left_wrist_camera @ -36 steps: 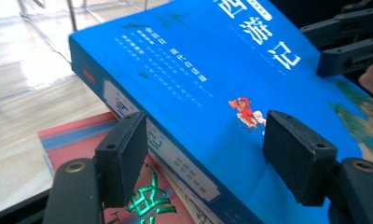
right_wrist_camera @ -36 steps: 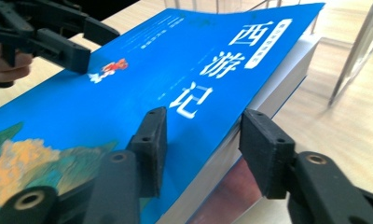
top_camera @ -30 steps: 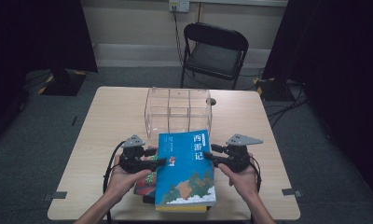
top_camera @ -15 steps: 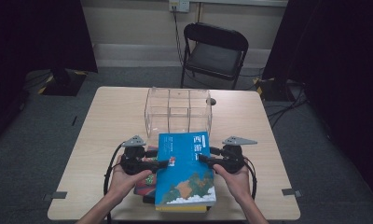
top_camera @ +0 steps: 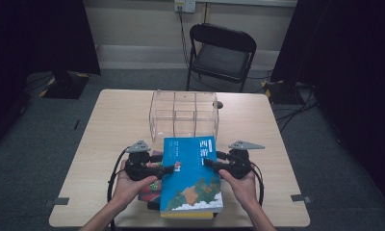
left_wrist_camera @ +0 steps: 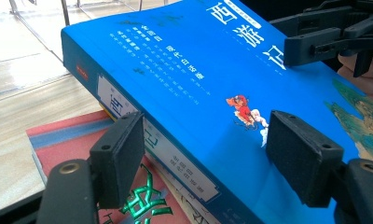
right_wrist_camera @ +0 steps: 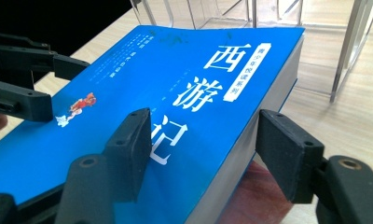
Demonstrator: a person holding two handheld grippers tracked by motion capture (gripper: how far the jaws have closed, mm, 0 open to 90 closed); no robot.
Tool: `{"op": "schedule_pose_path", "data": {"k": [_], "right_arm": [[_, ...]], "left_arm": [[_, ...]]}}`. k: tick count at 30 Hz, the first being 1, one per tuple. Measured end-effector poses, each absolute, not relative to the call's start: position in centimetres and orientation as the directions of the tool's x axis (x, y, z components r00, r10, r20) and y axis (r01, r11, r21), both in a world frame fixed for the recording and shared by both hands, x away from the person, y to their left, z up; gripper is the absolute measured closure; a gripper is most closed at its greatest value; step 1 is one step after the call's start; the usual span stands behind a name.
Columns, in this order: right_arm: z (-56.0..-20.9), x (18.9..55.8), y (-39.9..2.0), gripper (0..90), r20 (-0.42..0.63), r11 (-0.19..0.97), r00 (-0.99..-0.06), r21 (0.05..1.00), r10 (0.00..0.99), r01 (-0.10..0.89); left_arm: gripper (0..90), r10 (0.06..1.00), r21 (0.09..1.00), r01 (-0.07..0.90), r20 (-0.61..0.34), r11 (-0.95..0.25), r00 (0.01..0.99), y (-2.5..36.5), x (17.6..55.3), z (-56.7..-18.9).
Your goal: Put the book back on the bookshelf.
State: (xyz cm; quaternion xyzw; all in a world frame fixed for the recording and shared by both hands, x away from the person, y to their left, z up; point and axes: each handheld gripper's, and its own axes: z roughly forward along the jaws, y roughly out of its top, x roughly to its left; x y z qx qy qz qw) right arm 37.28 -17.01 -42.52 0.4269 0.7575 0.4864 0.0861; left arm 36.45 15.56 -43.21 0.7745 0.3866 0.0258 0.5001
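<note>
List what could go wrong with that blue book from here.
1. The left gripper and right gripper straddle the blue book at its edges with pads not visibly pressing; lifted so, it may slip.
2. It lies tilted on the red book and could slide.
3. The clear organizer stands just beyond; pushing forward could hit it.

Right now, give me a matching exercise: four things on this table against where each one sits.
1. blue book
2. red book
3. clear organizer
4. left gripper

a. at the blue book's spine edge
b. beyond the books, mid-table
c. top of the stack
d. under the blue book

Pairs: 1-c, 2-d, 3-b, 4-a
</note>
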Motion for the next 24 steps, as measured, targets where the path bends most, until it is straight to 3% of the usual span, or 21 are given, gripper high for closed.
{"op": "schedule_pose_path", "data": {"k": [3, 15, 24], "right_arm": [[-42.0, 37.2, -17.5, 53.1, 0.281, 0.154, -0.619, 0.819, 0.733, 0.553], [-40.9, 35.9, -17.7, 61.7, 0.325, 0.103, -0.619, 0.827, 0.715, 0.553], [-41.2, 35.6, -17.8, 61.6, 0.349, 0.118, -0.614, 0.799, 0.708, 0.59]], "left_arm": [[26.4, 0.623, 0.783, 0.593, -0.371, -0.187, 0.688, 15.6, 36.7, -43.4], [26.1, 0.629, 0.78, 0.597, -0.372, -0.186, 0.683, 15.5, 36.6, -43.4], [25.9, 0.624, 0.777, 0.602, -0.383, -0.181, 0.681, 15.6, 36.7, -43.5]]}}
